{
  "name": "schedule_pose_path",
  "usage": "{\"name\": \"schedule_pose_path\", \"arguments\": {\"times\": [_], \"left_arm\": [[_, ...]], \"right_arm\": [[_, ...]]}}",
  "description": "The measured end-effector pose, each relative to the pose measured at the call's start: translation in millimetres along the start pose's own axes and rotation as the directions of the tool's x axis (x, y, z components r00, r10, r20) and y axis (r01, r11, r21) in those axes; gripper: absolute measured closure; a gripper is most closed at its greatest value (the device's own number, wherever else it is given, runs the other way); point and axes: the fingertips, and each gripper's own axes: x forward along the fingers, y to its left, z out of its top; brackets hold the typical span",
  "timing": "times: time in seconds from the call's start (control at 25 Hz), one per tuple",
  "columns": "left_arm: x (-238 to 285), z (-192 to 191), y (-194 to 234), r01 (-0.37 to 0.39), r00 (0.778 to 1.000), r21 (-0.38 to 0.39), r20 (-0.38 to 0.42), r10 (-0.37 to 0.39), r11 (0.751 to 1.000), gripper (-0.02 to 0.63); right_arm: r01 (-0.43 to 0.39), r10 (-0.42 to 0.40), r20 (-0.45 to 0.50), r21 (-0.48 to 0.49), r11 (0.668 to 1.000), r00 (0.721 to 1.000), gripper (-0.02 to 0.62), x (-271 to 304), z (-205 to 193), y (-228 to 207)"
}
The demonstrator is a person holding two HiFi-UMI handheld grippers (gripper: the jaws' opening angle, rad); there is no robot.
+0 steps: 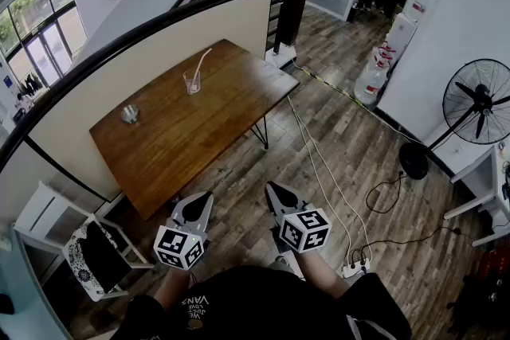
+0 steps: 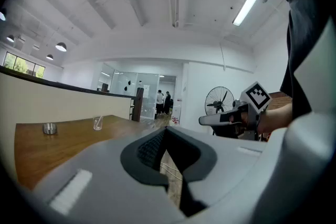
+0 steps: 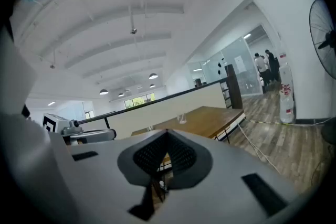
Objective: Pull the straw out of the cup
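On the table, a cup holding a straw is standing near the far edge; the left gripper and right gripper are hovering beyond the table's near edge.

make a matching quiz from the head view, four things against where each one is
Things:
1. cup
2. metal dish
3. fan
4. power strip

Places:
A. lying flat on the floor near the person's feet
B. on the table, holding a straw
C. standing by the white wall at the right
D. on the table, left of the cup

Pairs: 1-B, 2-D, 3-C, 4-A
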Motion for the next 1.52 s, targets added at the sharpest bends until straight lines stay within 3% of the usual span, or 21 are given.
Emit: {"name": "schedule_pose_path", "arguments": {"times": [0.44, 0.48, 0.56, 0.6, 0.64, 0.72, 1.04, 1.52], "left_arm": [[6, 0, 9, -0.012, 0.999, -0.017, 0.034, 0.013, 1.000, 0.586], [9, 0, 11, -0.018, 0.999, -0.026, 0.037, 0.019, 0.999, 0.568], [18, -3, 17, -0.038, 0.999, -0.046, 0.026, 0.039, 0.998, 0.410], [23, -4, 20, -0.051, 0.998, -0.054, 0.017, 0.052, 0.997, 0.393], [29, -4, 22, -0.064, 0.998, -0.062, 0.011, 0.064, 0.996, 0.393], [40, -2, 25, -0.084, 0.996, -0.073, 0.008, 0.085, 0.994, 0.393], [93, 10, 32, -0.186, 0.982, -0.078, 0.007, 0.187, 0.980, 0.393], [151, 8, 31, -0.354, 0.935, -0.109, 0.000, 0.356, 0.929, 0.393]], "right_arm": [[-0.047, 0.046, 0.054, 0.021, 0.999, 0.997, 0.581, 11, 12, 2], [-0.057, 0.055, 0.063, 0.030, 0.998, 0.997, 0.581, 14, 15, -1], [-0.070, 0.067, 0.068, 0.044, 0.997, 0.995, 0.547, 21, 20, -7], [-0.075, 0.072, 0.064, 0.047, 0.996, 0.995, 0.485, 25, 21, -12], [-0.078, 0.076, 0.054, 0.050, 0.996, 0.996, 0.442, 29, 23, -17], [-0.090, 0.089, 0.034, 0.050, 0.995, 0.995, 0.436, 36, 26, -28], [-0.167, 0.167, -0.008, 0.050, 0.985, 0.986, 0.434, 69, 48, -78], [-0.303, 0.306, -0.075, 0.054, 0.951, 0.949, 0.434, 103, 61, -144]]}}
